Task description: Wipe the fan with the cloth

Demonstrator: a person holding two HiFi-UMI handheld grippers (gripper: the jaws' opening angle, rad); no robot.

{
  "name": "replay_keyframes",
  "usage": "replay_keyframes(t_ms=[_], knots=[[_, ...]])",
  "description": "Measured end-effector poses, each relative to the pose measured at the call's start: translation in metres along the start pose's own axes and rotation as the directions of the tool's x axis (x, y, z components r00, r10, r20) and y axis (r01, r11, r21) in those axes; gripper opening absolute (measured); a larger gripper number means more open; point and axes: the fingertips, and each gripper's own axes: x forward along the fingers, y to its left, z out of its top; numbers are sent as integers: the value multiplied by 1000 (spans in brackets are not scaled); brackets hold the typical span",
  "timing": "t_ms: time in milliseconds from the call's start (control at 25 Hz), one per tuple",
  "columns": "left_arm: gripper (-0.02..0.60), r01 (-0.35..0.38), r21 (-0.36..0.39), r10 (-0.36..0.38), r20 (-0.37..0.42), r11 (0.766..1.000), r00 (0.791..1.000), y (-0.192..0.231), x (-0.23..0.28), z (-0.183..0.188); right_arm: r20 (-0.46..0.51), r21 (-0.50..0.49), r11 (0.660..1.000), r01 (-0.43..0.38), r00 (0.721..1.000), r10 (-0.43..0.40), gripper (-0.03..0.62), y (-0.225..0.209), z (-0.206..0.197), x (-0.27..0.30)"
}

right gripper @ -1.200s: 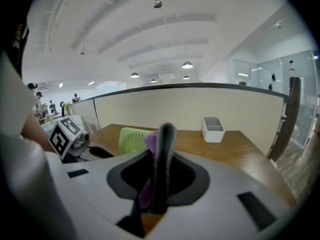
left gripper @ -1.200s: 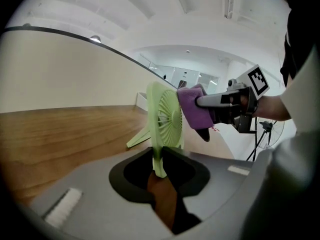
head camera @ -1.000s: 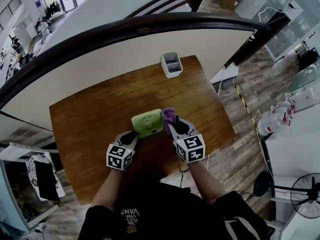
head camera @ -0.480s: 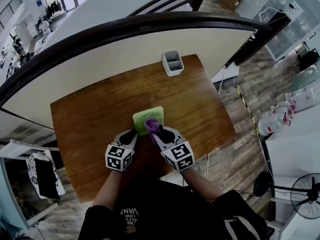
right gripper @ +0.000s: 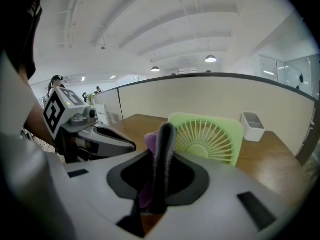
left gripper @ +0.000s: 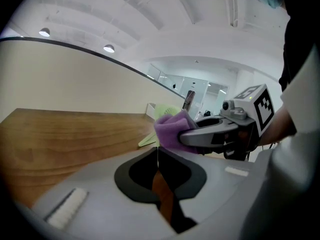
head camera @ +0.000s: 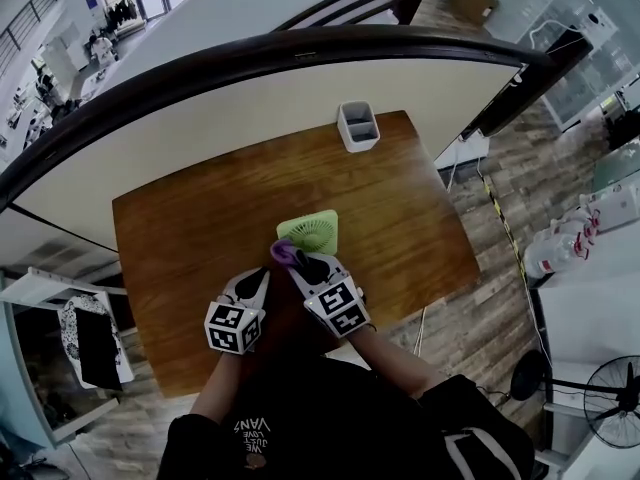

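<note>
Right tongs (right gripper: 165,131) gripping cloth (right gripper: 150,141), fan (right gripper: 207,136) well inside table (head camera: 190,228) edges

Clasping a purple cloth (head camera: 281,252) in the right gripper (head camera: 293,260) just beside the green fan (head camera: 312,230) at its near left corner, with the left gripper (head camera: 262,274) nearer and left of the fan and a white holder (head camera: 357,126) well beyond it on the wooden table (head camera: 190,228).

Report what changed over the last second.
The right gripper, shut on the cloth, swept leftward across the fan to its left edge. The left gripper drew back from the fan and shut empty. Fan and bin stayed put.
</note>
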Motion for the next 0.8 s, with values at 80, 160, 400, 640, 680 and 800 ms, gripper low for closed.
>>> replay_keyframes(t_ms=[80, 160, 400, 640, 680, 800], knots=[[12, 3, -2, -3, 6, 1000, 1000, 0, -2, 1, -12, 11, 1000, 8, 1000, -8, 84, -4, -5, -1], [12, 7, -4, -7, 9, 1000, 1000, 0, -2, 1, -27, 25, 1000, 18, 999, -17, 84, -9, -11, -5], [12, 20, -13, -20, 16, 1000, 1000, -5, 2, 2, -40, 80, 991, 103, 994, -100, 84, -41, -24, -28], [12, 29, -17, -29, 14, 999, 999, -9, 2, 1, -55, 141, 969, 203, 979, -197, 84, -78, -40, -52], [12, 29, -18, -29, 15, 999, 999, -9, 2, 2, -58, 150, 964, 219, 975, -213, 84, -84, -42, -55], [12, 30, -19, -29, 18, 999, 999, -9, 2, 2, -70, 173, 948, 266, 964, -257, 84, -100, -49, -62]])
